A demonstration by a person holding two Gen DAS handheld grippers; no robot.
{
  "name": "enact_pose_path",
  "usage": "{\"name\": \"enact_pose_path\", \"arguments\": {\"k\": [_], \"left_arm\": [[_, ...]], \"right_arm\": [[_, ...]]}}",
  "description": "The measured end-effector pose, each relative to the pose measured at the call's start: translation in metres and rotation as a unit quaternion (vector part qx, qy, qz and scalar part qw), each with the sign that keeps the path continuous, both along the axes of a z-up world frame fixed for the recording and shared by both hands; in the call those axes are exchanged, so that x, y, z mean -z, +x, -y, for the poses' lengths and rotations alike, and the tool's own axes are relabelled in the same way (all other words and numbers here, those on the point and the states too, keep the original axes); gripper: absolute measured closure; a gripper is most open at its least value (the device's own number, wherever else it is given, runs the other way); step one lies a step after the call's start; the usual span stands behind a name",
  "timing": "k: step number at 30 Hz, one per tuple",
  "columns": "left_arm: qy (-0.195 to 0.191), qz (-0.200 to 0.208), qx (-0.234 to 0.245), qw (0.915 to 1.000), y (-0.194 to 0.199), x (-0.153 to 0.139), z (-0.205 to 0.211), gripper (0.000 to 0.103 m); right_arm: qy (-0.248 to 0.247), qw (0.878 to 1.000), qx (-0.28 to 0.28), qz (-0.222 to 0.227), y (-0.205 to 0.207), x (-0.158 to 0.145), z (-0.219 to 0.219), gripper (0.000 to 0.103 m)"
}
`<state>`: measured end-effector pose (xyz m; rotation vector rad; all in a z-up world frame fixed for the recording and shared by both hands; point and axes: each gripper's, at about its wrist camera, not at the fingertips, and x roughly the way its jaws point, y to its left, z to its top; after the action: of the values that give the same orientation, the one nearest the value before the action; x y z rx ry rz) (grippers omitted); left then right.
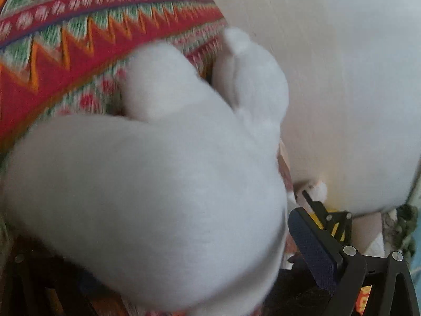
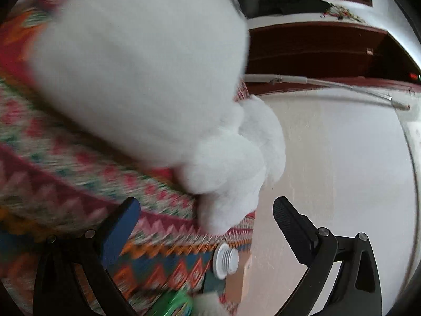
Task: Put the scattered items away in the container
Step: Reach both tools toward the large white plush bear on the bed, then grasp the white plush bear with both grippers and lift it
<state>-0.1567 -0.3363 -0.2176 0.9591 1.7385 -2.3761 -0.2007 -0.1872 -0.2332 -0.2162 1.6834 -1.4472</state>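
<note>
White plush toy, seemingly pinched in the left gripper though blur hides one finger, long axis toward 1 o'clock over patterned rug; right gripper spread, empty, toy at 11 o'clock.

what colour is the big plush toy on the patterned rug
White all over. The plush toy shows best in the right wrist view, lying on the zigzag rug.
</note>
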Motion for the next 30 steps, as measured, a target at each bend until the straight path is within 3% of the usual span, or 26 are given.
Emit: {"name": "enact_pose_path", "arguments": {"k": [6,10,13,14,15,16,18,20,23,30], "left_arm": [[0.003,-0.005,-0.025,0.9997,-0.008,0.002,0.023,0.003],[-0.005,-0.001,-0.016,0.9999,-0.016,0.003,0.022,0.003],[-0.014,-0.001,-0.01,0.9999,-0.014,0.008,0.031,0.003],[-0.014,-0.003,-0.009,0.9999,-0.014,0.009,0.032,0.003],[-0.015,-0.005,-0.008,0.9998,-0.014,0.008,0.031,0.003],[-0.016,-0.008,-0.007,0.9998,-0.008,0.01,0.037,0.005],[-0.015,-0.016,-0.008,0.9997,-0.005,0.01,0.04,0.01],[-0.003,-0.03,-0.008,0.9995,-0.002,0.01,0.044,0.024],[0.001,-0.048,0.005,0.9988,-0.003,0.0,0.048,0.034],[-0.005,-0.056,0.04,0.9976,-0.007,-0.014,0.037,0.039]], "right_arm": [[0.002,0.999,-0.047,-0.015,-0.04,0.001,0.041,0.0],[-0.023,0.996,-0.081,-0.038,-0.055,0.001,0.065,0.0],[-0.048,0.993,-0.102,-0.029,-0.069,-0.003,0.069,0.003],[-0.049,0.994,-0.09,-0.036,-0.07,-0.002,0.069,0.01],[-0.05,0.995,-0.079,-0.044,-0.072,-0.001,0.07,0.032],[-0.051,0.995,-0.068,-0.051,-0.073,0.0,0.07,0.037],[-0.062,0.996,-0.051,-0.044,-0.076,-0.007,0.064,0.04],[-0.068,0.997,-0.022,-0.024,-0.079,-0.022,0.056,0.041],[-0.079,0.997,0.018,-0.001,-0.084,-0.045,0.042,0.042],[-0.093,0.993,0.068,-0.002,-0.067,-0.097,-0.003,0.042]]}}
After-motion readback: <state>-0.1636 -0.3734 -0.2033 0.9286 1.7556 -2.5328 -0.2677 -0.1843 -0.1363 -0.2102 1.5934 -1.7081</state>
